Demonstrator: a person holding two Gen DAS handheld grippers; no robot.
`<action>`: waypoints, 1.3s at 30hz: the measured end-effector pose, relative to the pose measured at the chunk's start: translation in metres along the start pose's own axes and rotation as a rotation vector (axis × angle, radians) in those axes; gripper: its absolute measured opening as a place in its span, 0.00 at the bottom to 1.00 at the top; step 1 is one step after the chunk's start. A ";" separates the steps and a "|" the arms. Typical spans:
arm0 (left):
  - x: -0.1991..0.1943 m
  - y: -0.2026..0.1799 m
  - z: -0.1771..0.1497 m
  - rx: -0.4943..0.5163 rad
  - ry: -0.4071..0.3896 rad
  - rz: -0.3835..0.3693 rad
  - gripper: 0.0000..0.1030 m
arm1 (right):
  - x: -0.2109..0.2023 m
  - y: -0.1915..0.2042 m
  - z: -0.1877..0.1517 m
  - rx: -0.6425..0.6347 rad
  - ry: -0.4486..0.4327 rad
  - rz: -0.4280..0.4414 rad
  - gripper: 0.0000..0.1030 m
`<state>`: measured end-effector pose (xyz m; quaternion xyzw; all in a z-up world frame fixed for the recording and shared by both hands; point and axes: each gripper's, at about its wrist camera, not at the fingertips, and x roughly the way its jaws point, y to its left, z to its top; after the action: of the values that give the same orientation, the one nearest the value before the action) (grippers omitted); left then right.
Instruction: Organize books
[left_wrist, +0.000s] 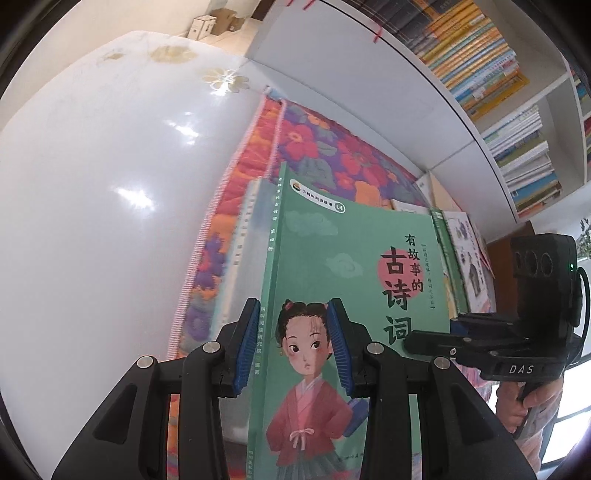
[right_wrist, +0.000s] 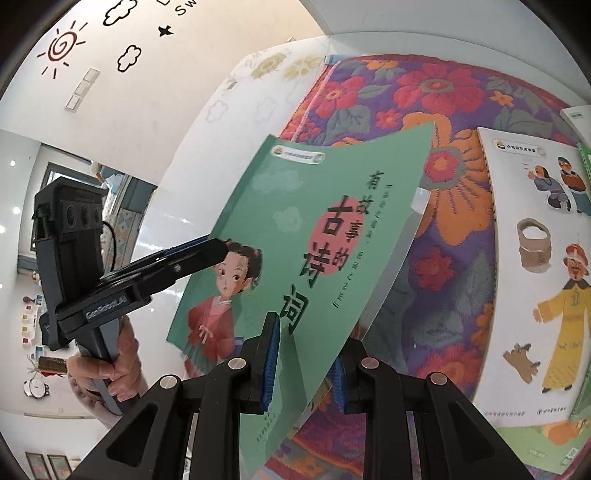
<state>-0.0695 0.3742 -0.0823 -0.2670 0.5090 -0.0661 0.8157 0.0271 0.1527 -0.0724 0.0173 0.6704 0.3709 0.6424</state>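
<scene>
**Two hand-held tongs, both closed on one green book**

Left tongs (left_wrist: 291, 345): angled downward, blue pads (left_wrist: 246, 347) pressed on either side of the green book (left_wrist: 351, 295) near its spine edge. Right tongs (right_wrist: 304, 363): likewise angled downward, jaws nearly together, clamping the same book at its lower edge. In the right wrist view, the left hand (right_wrist: 107, 373) wraps the grip of its tool; in the left wrist view, the right hand (left_wrist: 528, 402) grasps its handle, fingers curled.

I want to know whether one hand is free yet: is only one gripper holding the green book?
No: the left gripper clamps the green book at its spine side, and the right gripper grips its lower edge.
</scene>
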 end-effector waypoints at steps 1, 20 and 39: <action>0.000 0.002 0.000 -0.001 0.002 0.004 0.32 | 0.001 -0.001 0.000 0.001 0.001 0.003 0.24; 0.011 -0.005 -0.004 0.085 0.028 0.175 0.36 | 0.013 -0.017 -0.007 0.039 0.037 -0.026 0.24; -0.015 -0.006 -0.008 0.031 -0.041 0.175 0.36 | 0.009 -0.024 -0.018 0.067 0.056 -0.064 0.24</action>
<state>-0.0826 0.3716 -0.0696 -0.2102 0.5125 0.0031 0.8325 0.0205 0.1312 -0.0941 0.0070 0.7002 0.3279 0.6341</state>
